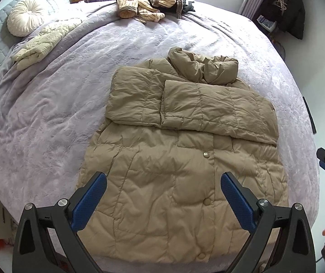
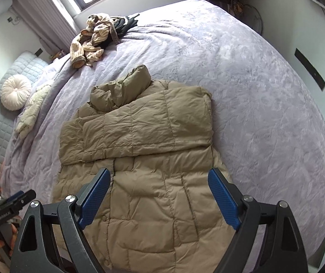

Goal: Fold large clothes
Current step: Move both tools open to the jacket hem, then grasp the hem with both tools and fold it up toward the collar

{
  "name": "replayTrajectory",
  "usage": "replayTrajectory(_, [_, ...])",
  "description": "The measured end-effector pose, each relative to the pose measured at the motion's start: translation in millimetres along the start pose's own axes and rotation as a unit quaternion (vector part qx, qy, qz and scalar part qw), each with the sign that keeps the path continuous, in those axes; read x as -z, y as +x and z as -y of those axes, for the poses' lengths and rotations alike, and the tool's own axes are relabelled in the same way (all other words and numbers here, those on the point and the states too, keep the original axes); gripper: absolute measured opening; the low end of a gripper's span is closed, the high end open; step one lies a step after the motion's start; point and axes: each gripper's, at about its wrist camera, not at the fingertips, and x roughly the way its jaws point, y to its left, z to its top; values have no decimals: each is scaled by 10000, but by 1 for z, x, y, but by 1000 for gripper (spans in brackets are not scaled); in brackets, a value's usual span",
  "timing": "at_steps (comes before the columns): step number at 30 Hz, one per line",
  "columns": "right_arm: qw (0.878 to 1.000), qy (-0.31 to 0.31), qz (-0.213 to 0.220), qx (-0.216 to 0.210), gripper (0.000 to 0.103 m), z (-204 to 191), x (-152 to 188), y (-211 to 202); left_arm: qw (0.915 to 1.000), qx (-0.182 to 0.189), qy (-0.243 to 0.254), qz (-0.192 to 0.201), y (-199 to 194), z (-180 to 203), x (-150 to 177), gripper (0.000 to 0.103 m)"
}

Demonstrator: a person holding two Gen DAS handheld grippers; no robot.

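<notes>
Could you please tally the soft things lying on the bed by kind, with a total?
Tan puffer coat, sleeves folded across its chest: 1
Pale cream quilted garment by the headboard: 1
Striped heap of clothes at the far edge: 1 pile; pieces inside cannot be told apart
Round cream cushion: 1
Total: 4

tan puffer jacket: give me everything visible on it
The tan puffer jacket is quilted and matte, and it lies flat, front up, on the lavender bedspread. Both sleeves are folded across the chest, overlapping. The hood or collar is bunched at the far end. Snap buttons run down the placket. Neither gripper touches it.
</notes>
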Motion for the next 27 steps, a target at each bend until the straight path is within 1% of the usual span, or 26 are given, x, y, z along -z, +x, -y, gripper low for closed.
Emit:
replayTrajectory(3, [9998,209,-4,-15,89,-1,11,0,9999,68,103,-60,1,-10,9,100])
replayTrajectory(6, [9990,425,94,-52,89,-2,26,-3,9996,148,198,-116,2,-23,23,100])
replayTrajectory(11, [9979,639,130,22,89,-9,60,-13,9993,225,265,-100,-5,-44,46,100])
replayTrajectory(13, [9968,789,74,-120,89,-8,71,-16,9991,306,249,-121,-7,-55,56,100])
replayTrajectory(14, [9946,975,-59,-346,89,-5,79,-15,9990,340,244,-146,-7,-60,60,100])
replayTrajectory(15, [9921,1142,-159,-486,89,-3,84,-14,9989,363,227,-198,-5,-66,66,100])
replayTrajectory(16, [9877,1387,-267,-664,90,1,92,-13,9988,375,204,-258,-4,-71,70,100])
replayTrajectory(19, [9754,1933,-392,-982,90,10,117,-12,9980,482,76,-404,-2,-84,83,100])
replayTrajectory(23, [9675,2260,-573,-975,90,20,146,-8,9973,519,-61,-515,1,-96,101,100])
replayTrajectory(24, [9656,2321,-638,-986,90,22,151,-5,9966,586,-123,-569,5,-99,106,100])
replayTrajectory(27, [9536,2648,-897,-1115,90,39,165,10,9933,728,-404,-802,22,-110,122,100])
